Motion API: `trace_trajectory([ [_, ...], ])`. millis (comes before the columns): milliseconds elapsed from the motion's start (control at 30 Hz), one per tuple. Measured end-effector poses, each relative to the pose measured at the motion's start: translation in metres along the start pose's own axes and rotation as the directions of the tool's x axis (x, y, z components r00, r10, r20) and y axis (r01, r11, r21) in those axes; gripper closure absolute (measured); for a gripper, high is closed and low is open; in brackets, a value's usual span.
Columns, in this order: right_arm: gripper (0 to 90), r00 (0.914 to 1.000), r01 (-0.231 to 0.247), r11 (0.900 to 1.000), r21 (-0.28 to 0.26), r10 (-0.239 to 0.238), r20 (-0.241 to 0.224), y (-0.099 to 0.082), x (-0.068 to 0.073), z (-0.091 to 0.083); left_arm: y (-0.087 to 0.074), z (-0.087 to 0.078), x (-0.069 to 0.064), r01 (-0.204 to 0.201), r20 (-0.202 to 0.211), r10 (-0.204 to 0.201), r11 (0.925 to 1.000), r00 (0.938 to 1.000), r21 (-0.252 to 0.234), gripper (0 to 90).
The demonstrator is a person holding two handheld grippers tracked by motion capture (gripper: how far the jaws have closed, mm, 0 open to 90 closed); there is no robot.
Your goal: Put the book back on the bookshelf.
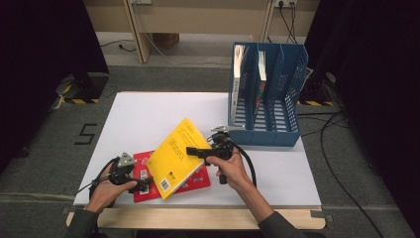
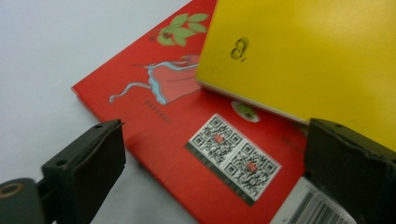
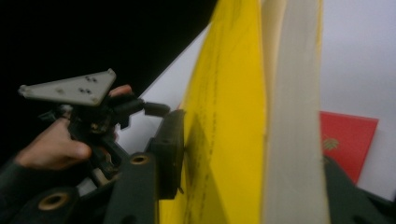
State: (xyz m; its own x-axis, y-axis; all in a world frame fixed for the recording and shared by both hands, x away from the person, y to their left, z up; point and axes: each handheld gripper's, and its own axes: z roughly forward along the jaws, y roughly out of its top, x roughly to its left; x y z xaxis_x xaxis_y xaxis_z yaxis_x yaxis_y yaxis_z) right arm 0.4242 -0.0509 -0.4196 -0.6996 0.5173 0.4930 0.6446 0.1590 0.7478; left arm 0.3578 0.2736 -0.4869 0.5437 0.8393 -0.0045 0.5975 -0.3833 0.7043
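Gripping: my right claw (image 1: 190, 150) clamps the glossy yellow book (image 1: 177, 157), tilted.
Left claw (image 1: 144, 185): apart over the flat red book (image 1: 195, 179).
Table (image 1: 143, 116): smooth, white.

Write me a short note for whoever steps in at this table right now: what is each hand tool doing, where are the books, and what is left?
Right gripper: shut on the thin yellow paperback book, one pad on each cover, holding it tilted with its far edge lifted.
Left gripper: open, jaws wide, gripping nothing, low over the near corner of the flat red paperback book.
The yellow book's near corner overlaps the red book, which lies flat on the white table.
The blue plastic file rack stands at the far right with two books already in it.
Done: yellow book gripped and raised.
Left, probably: slot the yellow book into the rack, then the red one.
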Motion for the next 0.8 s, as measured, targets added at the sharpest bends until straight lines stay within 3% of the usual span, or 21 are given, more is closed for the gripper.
trace_trajectory([
  [167,61.8,0.9963,0.08,0.9951,0.059,-0.082,0.027,0.01,0.012,-0.004,-0.001,0.0,0.001,0.006,0.008,-0.006,1.0,1.0,-0.005,6.8],
  [467,64.3,0.9919,0.118,0.9882,0.098,-0.122,0.035,0.025,0.013,-0.005,-0.001,-0.002,0.005,-0.002,-0.015,0.001,0.9997,0.9999,-0.025,14.6],
  [633,67.1,0.9813,0.175,0.9777,0.117,-0.183,0.061,0.041,0.02,-0.013,-0.003,-0.005,0.013,0.037,-0.03,-0.039,0.9979,0.9988,-0.053,14.8],
  [800,70.8,0.9678,0.224,0.9637,0.145,-0.238,0.083,0.059,0.028,-0.021,-0.006,-0.005,0.02,0.058,-0.042,-0.06,0.997,0.9973,-0.052,14.8],
])
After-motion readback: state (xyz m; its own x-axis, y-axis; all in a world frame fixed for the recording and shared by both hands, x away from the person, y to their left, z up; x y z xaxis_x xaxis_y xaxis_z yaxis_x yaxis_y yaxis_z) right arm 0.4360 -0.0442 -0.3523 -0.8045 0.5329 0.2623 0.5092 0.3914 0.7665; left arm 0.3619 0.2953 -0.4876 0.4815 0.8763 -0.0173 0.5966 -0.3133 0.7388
